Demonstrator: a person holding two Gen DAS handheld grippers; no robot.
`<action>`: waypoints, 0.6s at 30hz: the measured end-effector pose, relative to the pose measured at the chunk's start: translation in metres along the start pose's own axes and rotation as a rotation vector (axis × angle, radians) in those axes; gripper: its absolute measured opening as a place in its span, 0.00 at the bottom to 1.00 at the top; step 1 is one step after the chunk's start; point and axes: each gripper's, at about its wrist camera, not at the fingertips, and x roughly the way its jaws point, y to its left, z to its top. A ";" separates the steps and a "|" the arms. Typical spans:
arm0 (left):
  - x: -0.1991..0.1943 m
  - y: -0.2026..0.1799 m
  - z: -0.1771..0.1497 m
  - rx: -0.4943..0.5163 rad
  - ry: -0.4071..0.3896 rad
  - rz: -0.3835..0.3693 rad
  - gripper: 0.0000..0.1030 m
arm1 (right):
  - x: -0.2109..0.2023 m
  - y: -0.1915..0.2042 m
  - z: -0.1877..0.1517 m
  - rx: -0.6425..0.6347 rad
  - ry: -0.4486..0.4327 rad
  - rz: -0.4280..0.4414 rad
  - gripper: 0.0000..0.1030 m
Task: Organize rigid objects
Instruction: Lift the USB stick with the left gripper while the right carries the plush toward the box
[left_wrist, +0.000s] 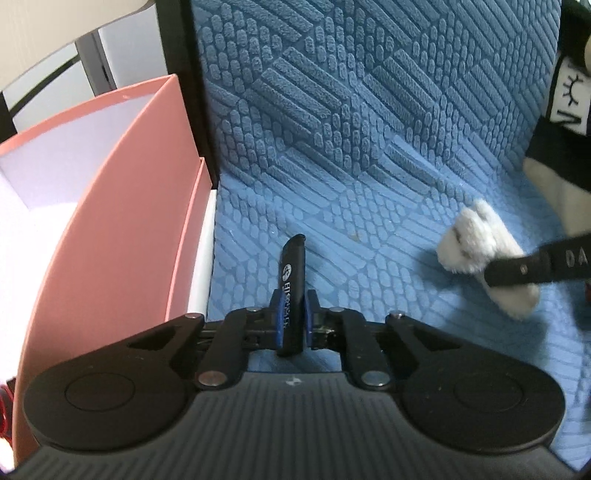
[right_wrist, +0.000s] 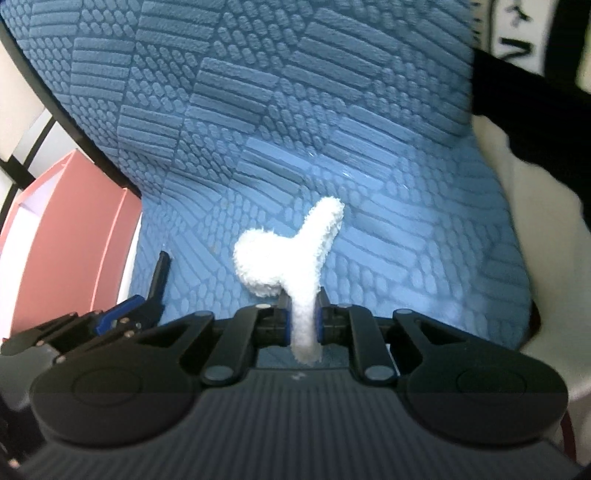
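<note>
The left gripper (left_wrist: 291, 325) is pinching a slim black stick-shaped device (left_wrist: 291, 284) with white printed lettering on its side, its blue pads (left_wrist: 279, 325) pressed against both flat faces; what the device is exactly cannot be told. The device stands on edge between the jaws and points away over the blue textured cushion (left_wrist: 369, 147), its far tip above the seat surface. Just left of this gripper stands an open pink box (left_wrist: 122, 206) with a white inside, its near wall right beside the left finger linkage, and a black frame post (left_wrist: 192, 92) rises along the box's far right corner. Farther right in the left wrist view, the fluffy white paw of a plush toy (left_wrist: 476, 240) is held by the other gripper's black finger (left_wrist: 539, 264), and a black-and-white plush body (left_wrist: 565, 110) leans at the far right edge. The right gripper (right_wrist: 303, 321) is closed on a white fluffy plush limb (right_wrist: 291, 251), which is squeezed thin between its blue pads (right_wrist: 283, 321) and flares beyond them into a rounded lobe on the left and a narrower lobe reaching to the far right, above the cushion (right_wrist: 332, 92). To its left, in the right wrist view, the left gripper (right_wrist: 147, 306) shows with the black device (right_wrist: 160, 273) sticking up from it, and the pink box (right_wrist: 74, 229) sits beyond at the left edge. A pale plush mass with black parts (right_wrist: 535, 184) fills the right side.
</note>
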 end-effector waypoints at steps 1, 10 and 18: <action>-0.002 0.001 -0.001 -0.012 0.002 -0.009 0.11 | -0.002 0.000 -0.003 0.012 -0.004 0.000 0.15; -0.024 0.008 -0.015 -0.080 0.027 -0.096 0.09 | -0.019 0.012 -0.039 0.063 -0.023 -0.026 0.15; -0.046 0.001 -0.035 -0.068 0.037 -0.140 0.10 | -0.035 0.030 -0.078 0.065 -0.036 -0.062 0.15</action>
